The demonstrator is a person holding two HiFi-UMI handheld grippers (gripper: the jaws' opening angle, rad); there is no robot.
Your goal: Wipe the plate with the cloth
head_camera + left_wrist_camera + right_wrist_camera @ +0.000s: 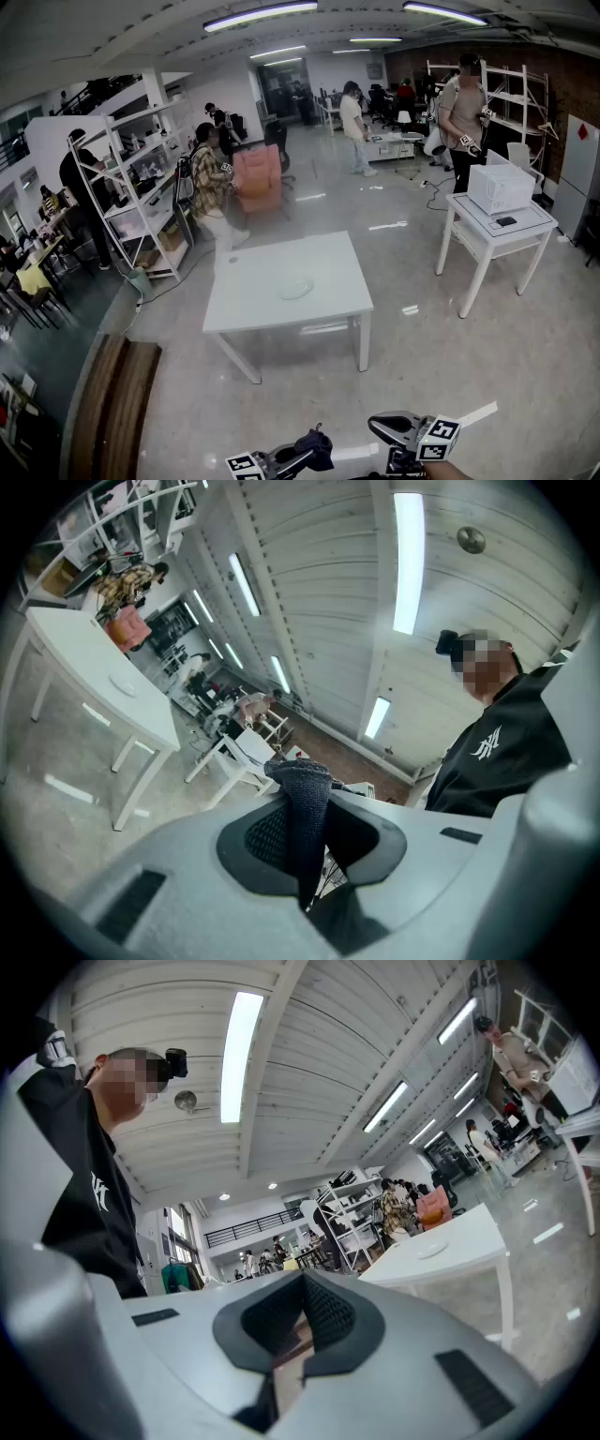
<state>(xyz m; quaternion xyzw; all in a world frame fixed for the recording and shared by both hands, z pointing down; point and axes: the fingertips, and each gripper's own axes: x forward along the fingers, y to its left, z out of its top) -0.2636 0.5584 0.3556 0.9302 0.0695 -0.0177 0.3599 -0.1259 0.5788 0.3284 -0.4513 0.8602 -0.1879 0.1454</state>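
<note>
Left hand-held gripper [305,841] pinches a dark cloth [305,794]; right hand-held gripper [298,1326] closed, empty. Plate [295,287] mid-table [246,314], well apart. Approach step, likely; next, carry cloth over.

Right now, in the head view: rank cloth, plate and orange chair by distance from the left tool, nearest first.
1. cloth: clamped in the left tool, at the bottom edge.
2. plate: ahead, on the white table.
3. orange chair: beyond the table's far side.
</note>
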